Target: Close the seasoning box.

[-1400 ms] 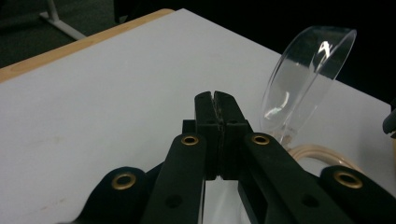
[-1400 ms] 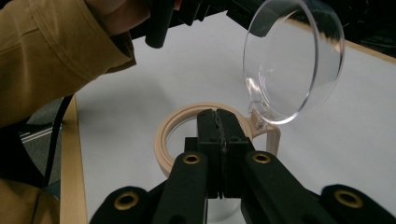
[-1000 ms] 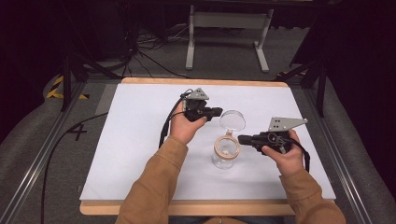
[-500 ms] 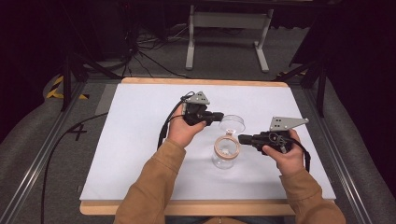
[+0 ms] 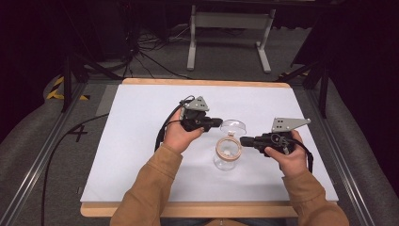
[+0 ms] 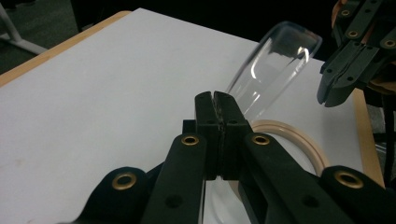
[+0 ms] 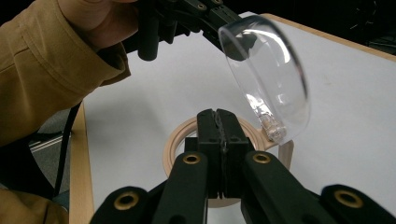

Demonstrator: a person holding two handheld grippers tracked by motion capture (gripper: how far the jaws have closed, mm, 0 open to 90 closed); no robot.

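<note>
Left gripper (image 5: 217, 123), jaws pinched on the clear lid (image 5: 234, 126), has swung it open a little wider than half a second ago, toward twelve o'clock of the jar (image 5: 227, 154). Right gripper (image 5: 243, 141) stays clamped on the jar's tan rim at three o'clock, mid-table. Opening looks nearly complete.

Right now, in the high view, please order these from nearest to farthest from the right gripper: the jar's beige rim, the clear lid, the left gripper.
1. The jar's beige rim, right at the tips of the right gripper.
2. The clear lid, up and slightly left, tilted open.
3. The left gripper, farther left, beyond the lid.
</note>
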